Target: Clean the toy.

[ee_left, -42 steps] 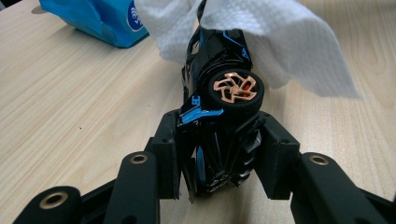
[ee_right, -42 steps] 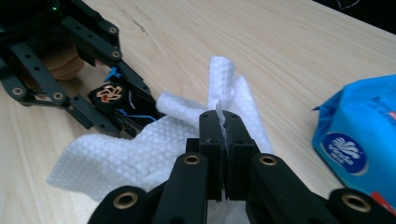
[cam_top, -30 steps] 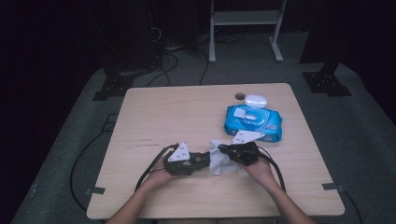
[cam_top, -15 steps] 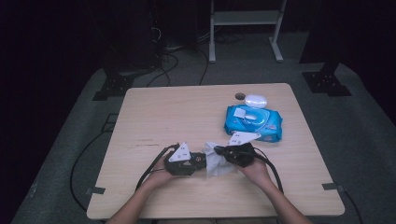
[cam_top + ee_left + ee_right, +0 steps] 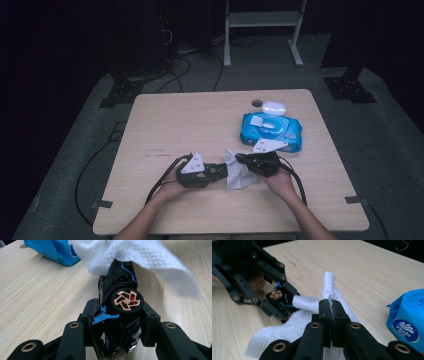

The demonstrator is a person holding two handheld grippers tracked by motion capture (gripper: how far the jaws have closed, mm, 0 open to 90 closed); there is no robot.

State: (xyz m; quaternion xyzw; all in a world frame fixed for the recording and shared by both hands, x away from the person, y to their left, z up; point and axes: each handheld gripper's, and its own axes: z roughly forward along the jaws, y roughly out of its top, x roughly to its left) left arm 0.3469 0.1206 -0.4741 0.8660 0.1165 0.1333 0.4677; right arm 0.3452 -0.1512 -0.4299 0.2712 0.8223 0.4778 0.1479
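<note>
My counter [image 5: 175,120] is a pale wood-grain top, rectangular with rounded corners, standing on grey carpeted floor [image 5: 70,150]. On its far right part lies a blue pack of wet wipes [image 5: 280,131], flat, its white flap on top. Just beyond the pack sits a small white oval case [image 5: 273,107], and beside that a small dark round spot [image 5: 257,103]. A few faint reddish marks [image 5: 155,152] streak the wood left of centre.
</note>
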